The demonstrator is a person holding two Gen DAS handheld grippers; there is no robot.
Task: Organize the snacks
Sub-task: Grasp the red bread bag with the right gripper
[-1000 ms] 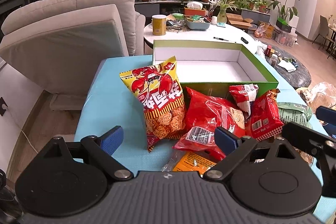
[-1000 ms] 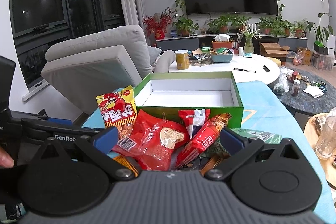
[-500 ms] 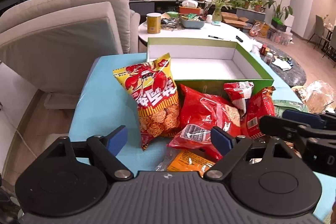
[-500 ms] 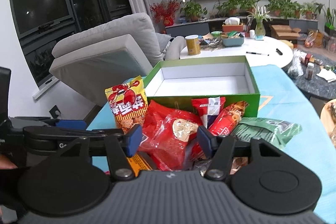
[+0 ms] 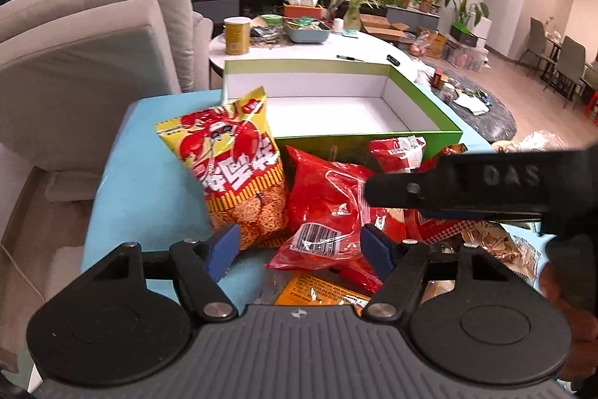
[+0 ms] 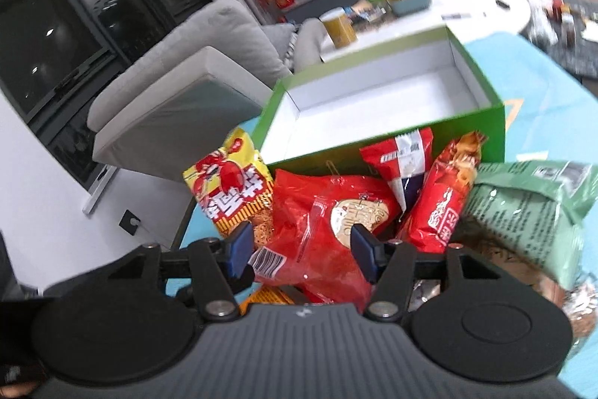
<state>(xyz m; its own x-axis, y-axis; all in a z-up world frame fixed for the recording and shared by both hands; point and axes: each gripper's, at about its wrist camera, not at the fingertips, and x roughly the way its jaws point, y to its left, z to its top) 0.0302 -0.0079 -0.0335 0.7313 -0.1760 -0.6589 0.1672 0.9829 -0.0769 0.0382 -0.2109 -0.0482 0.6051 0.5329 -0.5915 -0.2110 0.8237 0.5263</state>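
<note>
Snack packets are heaped on the worktop [image 5: 149, 197] against the empty green box [image 5: 426, 114], so both part-open grippers, left gripper [image 5: 299, 247] closing, right gripper [image 6: 299, 251], straddle the red packet [image 6: 321, 230] ungripped.

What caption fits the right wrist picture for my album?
Right gripper over a big red snack bag, empty green box behind.

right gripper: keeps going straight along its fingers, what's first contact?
Most likely the big red snack bag, which lies between the open right gripper fingers; depth is unclear in the blur.
</note>
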